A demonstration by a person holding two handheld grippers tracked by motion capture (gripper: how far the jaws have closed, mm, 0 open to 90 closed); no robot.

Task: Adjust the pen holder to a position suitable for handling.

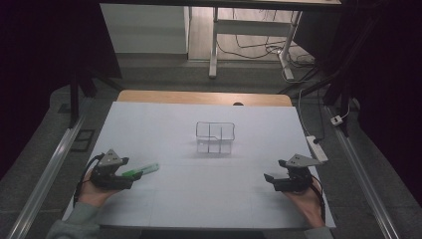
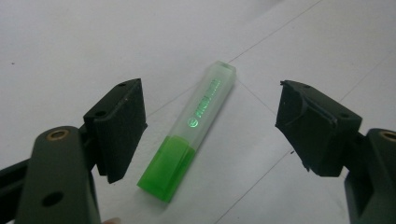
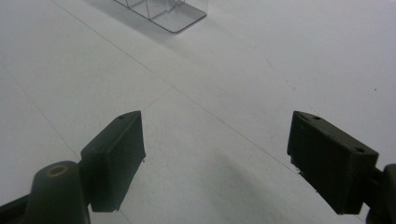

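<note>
Currently left gripper [image 1: 130, 169] at lower left of the high view, jaws wide apart, gripping nothing, straddling the green highlighter [image 2: 190, 132] lying flat on the white table [image 1: 169, 124], likely lined up for a grab. Clear organizer [image 1: 215, 136] sits center, probably the destination. Right gripper [image 1: 271, 169] lower right, jaws wide, empty, waiting.

High view overhead, facing forward; gripper views close above shared table [image 1: 199, 194].
</note>
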